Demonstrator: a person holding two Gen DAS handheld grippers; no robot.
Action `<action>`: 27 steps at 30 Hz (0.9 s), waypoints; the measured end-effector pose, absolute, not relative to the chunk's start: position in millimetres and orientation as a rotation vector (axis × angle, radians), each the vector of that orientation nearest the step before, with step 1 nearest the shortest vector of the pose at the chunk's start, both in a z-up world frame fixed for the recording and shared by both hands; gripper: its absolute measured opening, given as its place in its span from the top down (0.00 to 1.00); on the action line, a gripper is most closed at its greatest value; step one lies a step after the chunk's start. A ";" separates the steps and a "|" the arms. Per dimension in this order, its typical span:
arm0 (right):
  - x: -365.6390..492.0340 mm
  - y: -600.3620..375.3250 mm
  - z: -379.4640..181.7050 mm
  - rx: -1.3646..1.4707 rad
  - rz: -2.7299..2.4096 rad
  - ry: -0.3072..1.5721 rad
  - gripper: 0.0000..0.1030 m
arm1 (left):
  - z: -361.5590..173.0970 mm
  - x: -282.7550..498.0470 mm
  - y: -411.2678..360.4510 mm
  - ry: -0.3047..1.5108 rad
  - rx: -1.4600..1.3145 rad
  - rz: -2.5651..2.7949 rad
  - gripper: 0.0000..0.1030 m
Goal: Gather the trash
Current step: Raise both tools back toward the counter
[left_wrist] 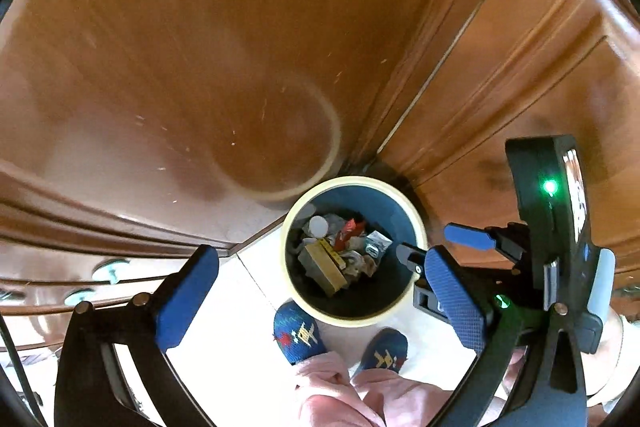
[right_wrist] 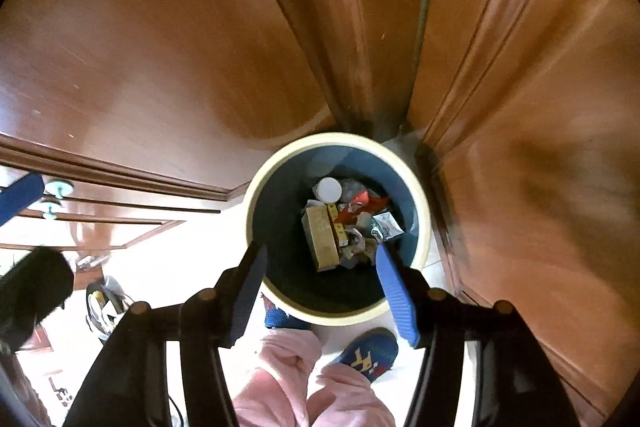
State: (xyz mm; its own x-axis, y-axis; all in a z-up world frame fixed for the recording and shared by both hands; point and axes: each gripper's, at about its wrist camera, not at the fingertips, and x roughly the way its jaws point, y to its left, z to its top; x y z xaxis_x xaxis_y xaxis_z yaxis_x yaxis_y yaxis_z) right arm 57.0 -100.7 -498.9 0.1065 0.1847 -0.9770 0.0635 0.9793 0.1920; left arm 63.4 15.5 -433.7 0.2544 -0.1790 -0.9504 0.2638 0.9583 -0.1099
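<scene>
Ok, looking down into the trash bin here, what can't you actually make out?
- Bin bottom, both views: covered by the trash pile.
- Labels on the tan box and red wrapper: too small, blurred.
- Near slipper, right wrist view: behind the bin rim.
- Right tongs, left wrist view: partly behind the left tongs.

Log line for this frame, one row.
left gripper open, empty | right gripper open, empty | both above trash bin | bin holds trash
</scene>
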 end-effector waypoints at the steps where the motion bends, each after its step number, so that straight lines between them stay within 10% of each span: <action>1: 55.8 -101.6 -490.3 0.207 0.085 1.459 0.44 | -427.6 60.0 15.1 1.275 0.077 -0.303 0.01; 27: 26.6 -137.1 -160.4 0.117 0.234 1.059 0.44 | -112.8 13.8 1.9 0.915 0.090 -0.388 0.01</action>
